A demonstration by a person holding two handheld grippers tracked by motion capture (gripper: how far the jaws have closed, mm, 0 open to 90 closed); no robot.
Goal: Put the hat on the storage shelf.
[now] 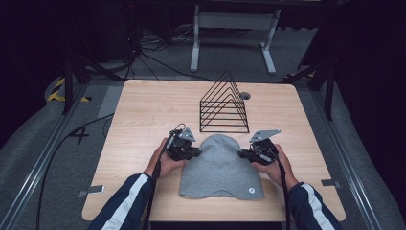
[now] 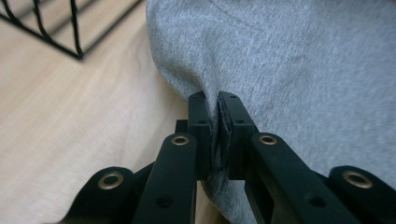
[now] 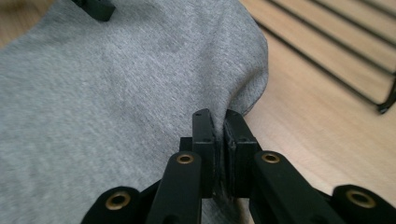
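The grey knit hat lies flat near the middle of the table's near edge, its rounded crown pointing toward the black wire rack that stands further back, and it looks light, soft and floppy, so it will likely sag and fold wherever it is unsupported. The left gripper pinches the hat's left side edge with jaws pressed together on the cloth, and the right gripper pinches the right side edge the same way. These matched grips on opposite edges look like sensible hold points, though thin knit could slip or stretch if pulled hard.
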